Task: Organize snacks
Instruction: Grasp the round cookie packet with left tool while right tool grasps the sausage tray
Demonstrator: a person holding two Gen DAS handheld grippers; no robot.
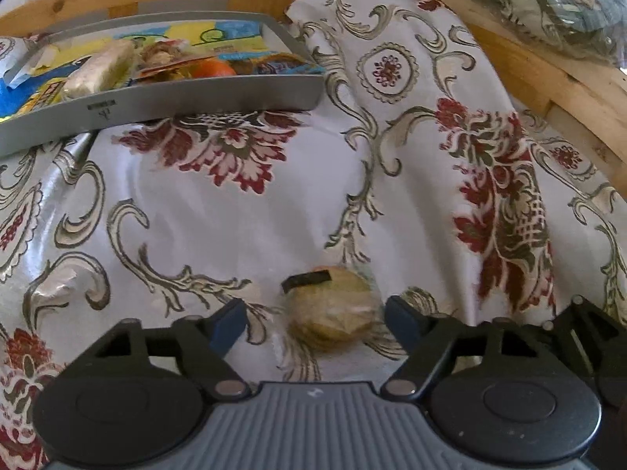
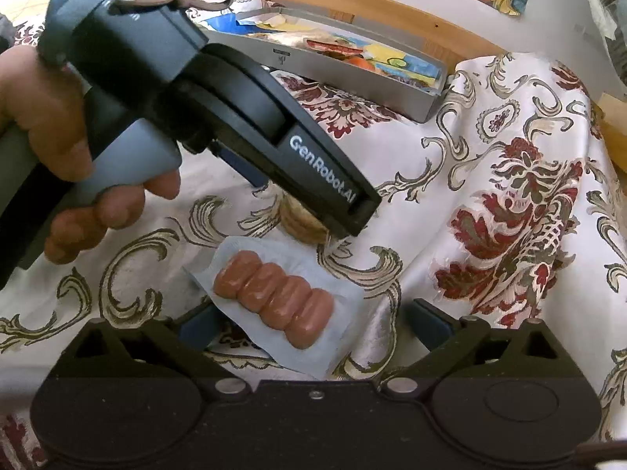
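Note:
A round stack of pale biscuits in clear wrap [image 1: 333, 307] lies on the floral cloth between the blue fingertips of my left gripper [image 1: 315, 323], which is open around it without touching. In the right wrist view the same biscuits [image 2: 301, 221] are mostly hidden under the left gripper's black body [image 2: 274, 117], held by a hand [image 2: 58, 149]. A clear pack of brown sausage-shaped sweets [image 2: 274, 301] lies between the spread fingers of my open right gripper [image 2: 313, 327]. A grey tray [image 1: 164, 105] with several colourful snack packs sits at the far left.
A white cloth with red and gold flowers [image 1: 392, 156] covers the surface. A wooden frame [image 1: 548, 90] curves round the back and right. A bag of folded fabric [image 1: 548, 4] lies beyond it. The grey tray [image 2: 352, 78] stands behind the left gripper in the right wrist view.

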